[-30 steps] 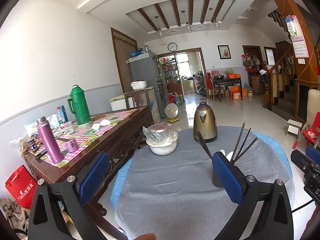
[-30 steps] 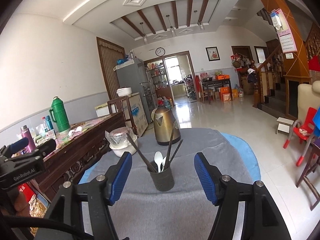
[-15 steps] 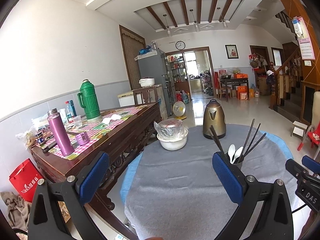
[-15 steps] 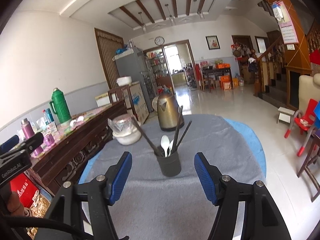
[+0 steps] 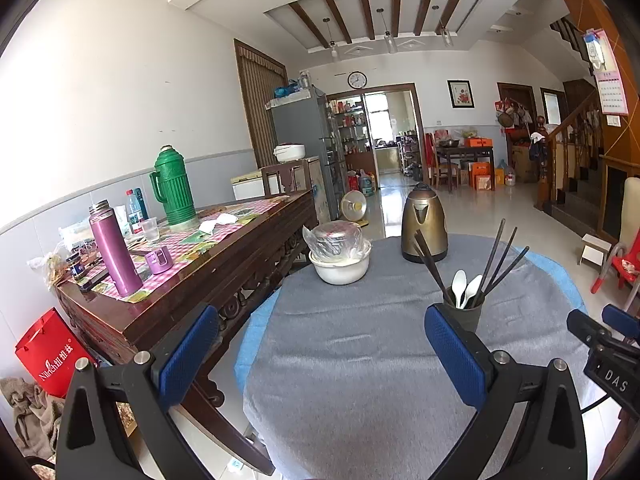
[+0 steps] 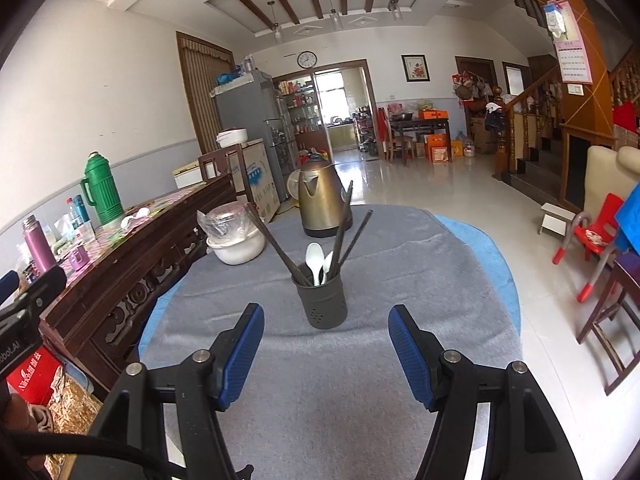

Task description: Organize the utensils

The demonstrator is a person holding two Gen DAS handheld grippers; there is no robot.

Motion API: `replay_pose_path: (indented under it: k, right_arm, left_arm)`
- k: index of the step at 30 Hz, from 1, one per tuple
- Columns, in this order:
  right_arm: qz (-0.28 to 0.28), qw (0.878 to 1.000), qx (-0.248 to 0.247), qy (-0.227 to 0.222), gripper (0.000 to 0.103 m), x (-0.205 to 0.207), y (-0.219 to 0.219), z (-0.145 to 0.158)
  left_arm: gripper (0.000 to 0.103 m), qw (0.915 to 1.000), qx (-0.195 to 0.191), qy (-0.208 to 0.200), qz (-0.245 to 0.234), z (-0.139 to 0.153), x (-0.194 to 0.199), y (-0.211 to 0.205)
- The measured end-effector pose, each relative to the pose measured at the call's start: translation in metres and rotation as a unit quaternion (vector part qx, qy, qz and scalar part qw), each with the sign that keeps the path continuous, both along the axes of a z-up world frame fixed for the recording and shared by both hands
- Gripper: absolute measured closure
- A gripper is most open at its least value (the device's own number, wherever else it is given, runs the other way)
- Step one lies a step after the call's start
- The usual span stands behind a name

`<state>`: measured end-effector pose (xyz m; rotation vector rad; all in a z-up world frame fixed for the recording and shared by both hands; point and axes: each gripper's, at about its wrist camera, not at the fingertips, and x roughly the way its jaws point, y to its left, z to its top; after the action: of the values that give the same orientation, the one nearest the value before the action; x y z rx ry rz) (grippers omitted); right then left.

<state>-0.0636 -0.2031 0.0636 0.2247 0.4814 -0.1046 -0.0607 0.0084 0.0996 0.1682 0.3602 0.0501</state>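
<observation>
Right wrist view: we hold our right tool (image 6: 326, 350) spread wide, empty, facing the cup (image 6: 320, 300) of chopsticks (image 6: 346, 228) and spoons (image 6: 315, 260) on the tabletop (image 6: 400, 264). Our left tool (image 5: 320, 354) likewise gapes empty.

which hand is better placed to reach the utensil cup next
Right, probably. The cup sits centred just ahead of the open right tongs; for the open left tongs it lies off behind the right-side finger.
</observation>
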Motion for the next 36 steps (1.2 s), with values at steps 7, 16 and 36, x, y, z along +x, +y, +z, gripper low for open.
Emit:
replay_pose_path:
  k: [7,16,36]
  right_arm:
    - [-0.014,1.0,-0.005,-0.005,0.035,-0.006,-0.008,0.002]
    - [-0.021,1.0,-0.016,-0.015,0.035,-0.016,-0.011,0.007]
    - [-0.018,1.0,-0.018,-0.01,0.035,-0.02,-0.006,0.008]
  left_arm:
    - [0.001,0.9999,0.004,0.006,-0.008,-0.004,-0.002,-0.009]
    - [0.001,0.9998,0.009,0.009,-0.017,-0.005,-0.004,-0.017]
    - [0.001,0.9998,0.006,0.014,-0.015,-0.009,-0.003,-0.016]
